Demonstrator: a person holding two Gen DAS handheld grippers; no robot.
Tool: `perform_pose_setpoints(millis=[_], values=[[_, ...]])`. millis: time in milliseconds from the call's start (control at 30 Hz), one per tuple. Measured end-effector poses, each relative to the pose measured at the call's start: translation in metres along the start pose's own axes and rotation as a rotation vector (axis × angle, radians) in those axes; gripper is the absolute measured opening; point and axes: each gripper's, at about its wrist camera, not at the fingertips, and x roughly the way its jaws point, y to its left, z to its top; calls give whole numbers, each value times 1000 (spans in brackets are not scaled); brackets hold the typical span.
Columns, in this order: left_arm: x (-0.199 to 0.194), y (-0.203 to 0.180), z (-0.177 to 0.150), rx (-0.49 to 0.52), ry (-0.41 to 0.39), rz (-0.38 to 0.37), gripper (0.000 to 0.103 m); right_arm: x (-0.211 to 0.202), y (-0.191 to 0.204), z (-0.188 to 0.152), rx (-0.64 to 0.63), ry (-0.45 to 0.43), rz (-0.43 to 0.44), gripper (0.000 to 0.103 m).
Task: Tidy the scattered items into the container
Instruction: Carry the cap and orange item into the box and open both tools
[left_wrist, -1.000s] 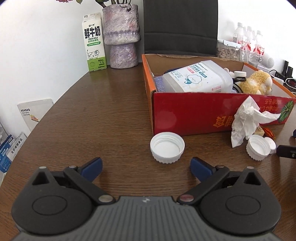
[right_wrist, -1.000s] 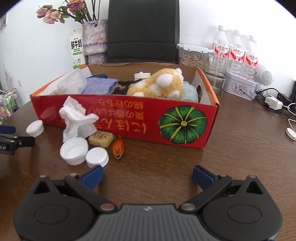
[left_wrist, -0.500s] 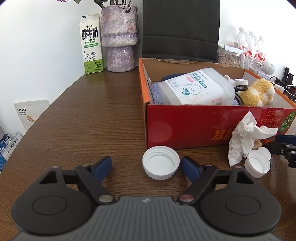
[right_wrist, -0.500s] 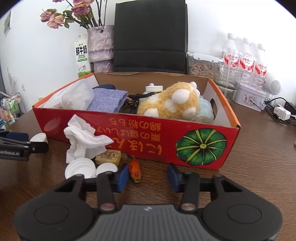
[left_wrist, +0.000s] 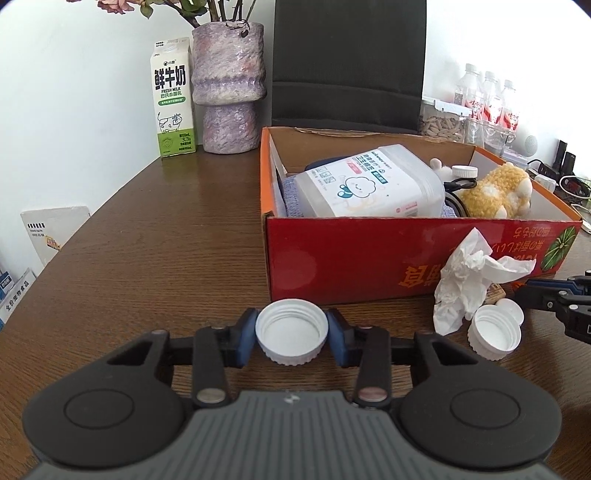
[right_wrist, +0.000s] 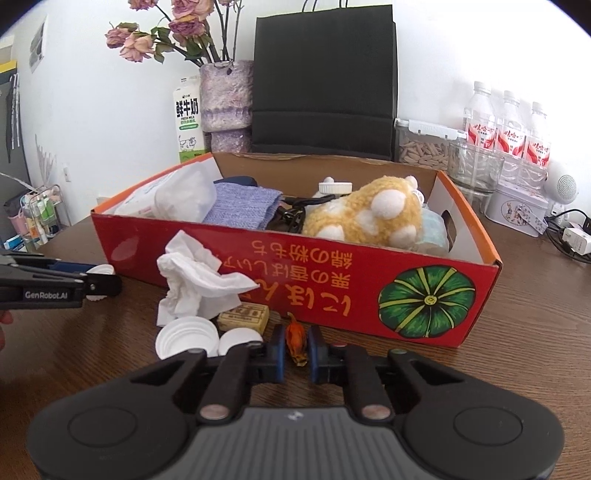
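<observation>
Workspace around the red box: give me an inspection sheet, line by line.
Surface: brown wood table.
Job's things: large white cap, orange item, tissue, two caps and a tan block lie outside the red box.
Clutter: milk carton, vase, water bottles.
Grippers: left gripper clamps the large white cap; right gripper clamps the orange item; both jaws just closing.
Cables: by charger.
Surroundings: white wall.

Dark wooden worktop (left_wrist: 155, 258). At far left, milk carton (left_wrist: 172, 99) beside vase (left_wrist: 229, 88). Red box (left_wrist: 369, 266) across the middle. Just near its front wall: crumpled tissue (right_wrist: 195, 277), tan block (right_wrist: 243, 316), orange scrap (right_wrist: 296, 341), white caps (left_wrist: 494, 333). One large cap (left_wrist: 291, 335) nearer left.
</observation>
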Motion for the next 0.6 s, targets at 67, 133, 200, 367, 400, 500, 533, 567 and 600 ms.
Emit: perform_pose_setpoints(millis=[67, 133, 200, 367, 400, 500, 533, 567, 600], values=[[-1, 1, 0, -7, -2, 1, 41, -1, 0, 0, 0, -4, 8, 11], [-4, 4, 0, -18, -12, 3, 41, -3, 1, 0, -6, -11, 14, 11], [-9, 7, 0, -33, -26, 9, 41, -8, 3, 0, -11, -20, 21, 11], [-31, 14, 1, -91, -86, 44, 41, -28, 3, 2, -7, -68, 36, 11], [-37, 15, 3, -103, -104, 42, 41, -33, 3, 4, -2, -90, 39, 11], [-55, 11, 13, -84, -174, 50, 41, -48, 2, 14, -2, -151, 39, 11], [-60, 10, 19, -70, -201, 55, 41, -52, 1, 19, -5, -169, 38, 11], [-65, 9, 25, -61, -226, 55, 41, -55, 1, 24, -9, -188, 35, 11], [-70, 8, 32, -56, -250, 51, 41, -58, 0, 30, -13, -211, 31, 11]])
